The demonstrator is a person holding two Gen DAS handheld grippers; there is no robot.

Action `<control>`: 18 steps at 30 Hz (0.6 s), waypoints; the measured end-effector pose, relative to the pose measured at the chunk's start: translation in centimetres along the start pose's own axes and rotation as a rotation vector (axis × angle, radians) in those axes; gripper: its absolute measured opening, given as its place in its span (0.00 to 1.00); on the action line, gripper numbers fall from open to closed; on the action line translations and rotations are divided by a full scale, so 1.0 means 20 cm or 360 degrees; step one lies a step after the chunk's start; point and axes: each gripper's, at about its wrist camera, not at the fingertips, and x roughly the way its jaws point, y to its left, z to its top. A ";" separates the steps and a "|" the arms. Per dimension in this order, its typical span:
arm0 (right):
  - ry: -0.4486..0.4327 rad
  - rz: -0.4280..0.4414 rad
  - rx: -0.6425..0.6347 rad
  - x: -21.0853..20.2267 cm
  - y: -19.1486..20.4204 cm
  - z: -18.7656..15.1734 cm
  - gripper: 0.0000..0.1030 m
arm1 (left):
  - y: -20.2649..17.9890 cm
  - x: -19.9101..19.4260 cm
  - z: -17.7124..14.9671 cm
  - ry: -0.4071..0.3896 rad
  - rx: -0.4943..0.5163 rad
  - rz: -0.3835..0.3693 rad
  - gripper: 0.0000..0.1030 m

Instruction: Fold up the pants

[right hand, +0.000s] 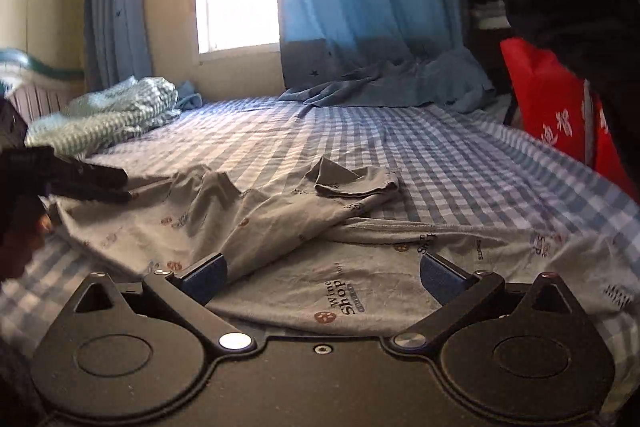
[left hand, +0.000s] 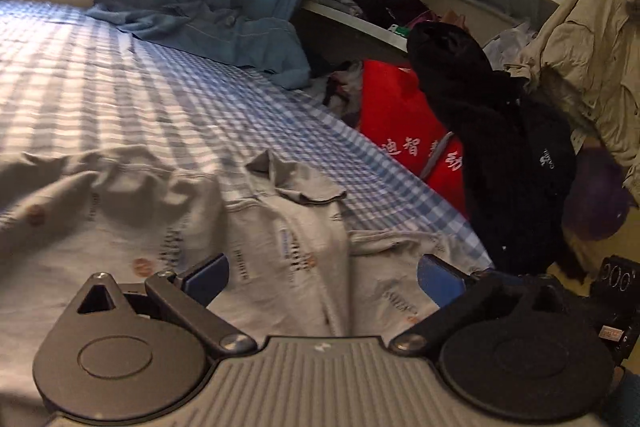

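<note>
Pale grey printed cotton pants [right hand: 304, 259] lie rumpled on the blue-and-white checked bed sheet [right hand: 360, 143], one leg crossed over, its cuff flipped. I see my left tool [left hand: 322, 281] and right tool [right hand: 322, 281] spread wide, gripping nothing.

Both wrist views low over bed [left hand: 120, 75], sharing pants [right hand: 280, 227].

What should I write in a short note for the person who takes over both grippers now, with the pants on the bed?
Left gripper: open, holding nothing, above the pants.
Right gripper: open, holding nothing.
Grey printed pants: lying on the blue checked bedsheet, partly folded over themselves, one cuff turned back, cloth wrinkled.
Done: a rough first fold, it seems.
Left: smooth the cloth, straighten the cuff, finish folding.
</note>
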 end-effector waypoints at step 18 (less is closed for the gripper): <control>0.0537 0.0484 0.1312 1.11 -0.12 0.58 0.93 | 0.16 0.43 -0.16 0.0122 -0.0414 -0.0258 0.18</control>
